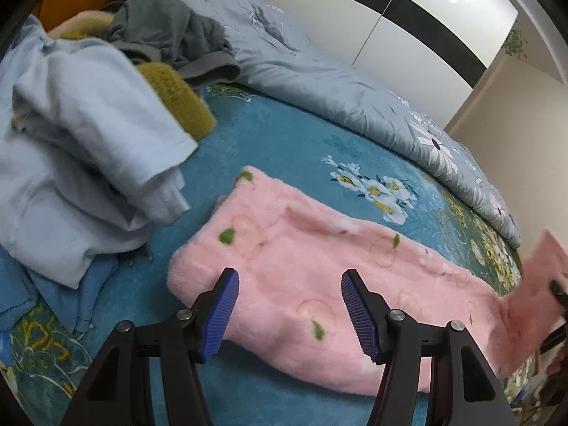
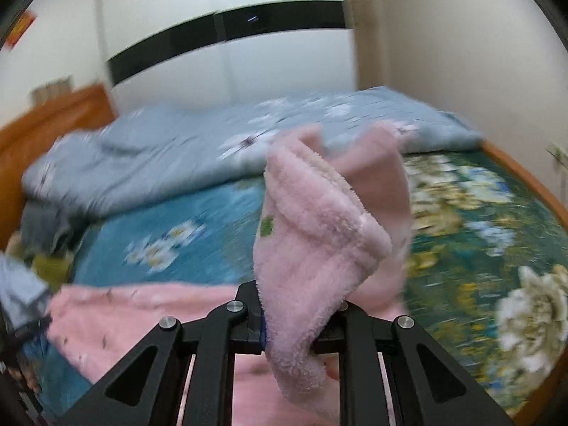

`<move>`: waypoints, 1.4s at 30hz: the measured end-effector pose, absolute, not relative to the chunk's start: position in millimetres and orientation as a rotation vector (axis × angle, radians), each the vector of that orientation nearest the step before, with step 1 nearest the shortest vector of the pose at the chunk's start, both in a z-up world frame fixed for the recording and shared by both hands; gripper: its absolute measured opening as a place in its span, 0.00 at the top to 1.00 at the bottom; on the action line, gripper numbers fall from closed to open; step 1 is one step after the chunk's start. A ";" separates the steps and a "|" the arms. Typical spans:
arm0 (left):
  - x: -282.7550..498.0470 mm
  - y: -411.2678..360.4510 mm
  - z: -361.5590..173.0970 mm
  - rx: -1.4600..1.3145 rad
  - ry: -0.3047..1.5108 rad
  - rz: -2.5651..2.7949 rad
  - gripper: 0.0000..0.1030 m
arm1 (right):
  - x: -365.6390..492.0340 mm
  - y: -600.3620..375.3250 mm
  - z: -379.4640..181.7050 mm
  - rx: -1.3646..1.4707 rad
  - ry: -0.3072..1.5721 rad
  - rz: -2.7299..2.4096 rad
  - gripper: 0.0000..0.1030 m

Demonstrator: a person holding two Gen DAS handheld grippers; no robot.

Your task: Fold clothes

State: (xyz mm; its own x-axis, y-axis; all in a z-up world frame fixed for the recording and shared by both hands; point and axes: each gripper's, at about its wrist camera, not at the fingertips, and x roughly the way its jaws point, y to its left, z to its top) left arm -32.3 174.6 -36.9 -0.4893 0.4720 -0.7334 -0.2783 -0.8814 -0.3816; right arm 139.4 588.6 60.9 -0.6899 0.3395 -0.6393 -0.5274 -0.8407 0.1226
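Observation:
A fluffy pink garment [image 1: 319, 284] with green leaf spots lies stretched across the blue flowered bed sheet [image 1: 277, 142]. My left gripper [image 1: 289, 314] hovers open just above its near edge, nothing between the blue pads. In the right wrist view my right gripper [image 2: 301, 323] is shut on one end of the pink garment [image 2: 319, 234], which stands up bunched in front of the camera and hides the fingertips. That lifted end [image 1: 539, 277] shows at the right edge of the left wrist view, with the right gripper dark beside it.
A heap of clothes lies at the left: a light blue garment [image 1: 81, 149], an olive one [image 1: 177, 99] and a grey one [image 1: 170, 28]. A grey-blue flowered quilt [image 1: 337, 81] runs along the far side. A wooden bed frame [image 2: 46, 124] and white wardrobe [image 2: 220, 56] stand behind.

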 end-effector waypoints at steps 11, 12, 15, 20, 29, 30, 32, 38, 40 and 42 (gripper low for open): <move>-40.8 147.7 -45.0 -1.266 -0.356 2.348 0.38 | 77.6 467.0 -38.3 -1.256 0.070 2.548 0.73; -41.2 147.3 -45.7 -1.267 -0.356 2.345 0.38 | 79.8 459.4 -38.8 -1.273 0.038 2.560 0.71; -41.0 144.1 -47.3 -1.268 -0.364 2.340 0.38 | 89.8 439.1 -33.2 -1.316 0.014 2.687 0.67; -40.5 138.1 -50.7 -1.281 -0.384 2.342 0.38 | 96.5 444.8 -13.1 -1.221 0.093 2.737 0.60; -39.1 120.0 -54.9 -1.309 -0.407 2.344 0.38 | 72.6 494.0 -17.4 -1.089 0.557 2.688 0.59; -39.5 117.8 -56.1 -1.315 -0.407 2.346 0.38 | 74.9 499.1 -13.5 -1.051 0.576 2.676 0.59; -40.6 116.9 -59.1 -1.324 -0.415 2.337 0.38 | 78.5 508.9 -7.0 -0.992 0.608 2.644 0.59; -39.9 125.4 -68.3 -1.361 -0.413 2.284 0.38 | 51.8 490.1 -48.8 -1.340 0.397 2.492 0.59; -39.2 128.3 -70.9 -1.371 -0.409 2.264 0.38 | 49.4 482.3 -61.3 -1.401 0.305 2.441 0.59; -38.0 130.3 -73.7 -1.380 -0.406 2.248 0.38 | 49.2 480.2 -66.1 -1.412 0.249 2.408 0.60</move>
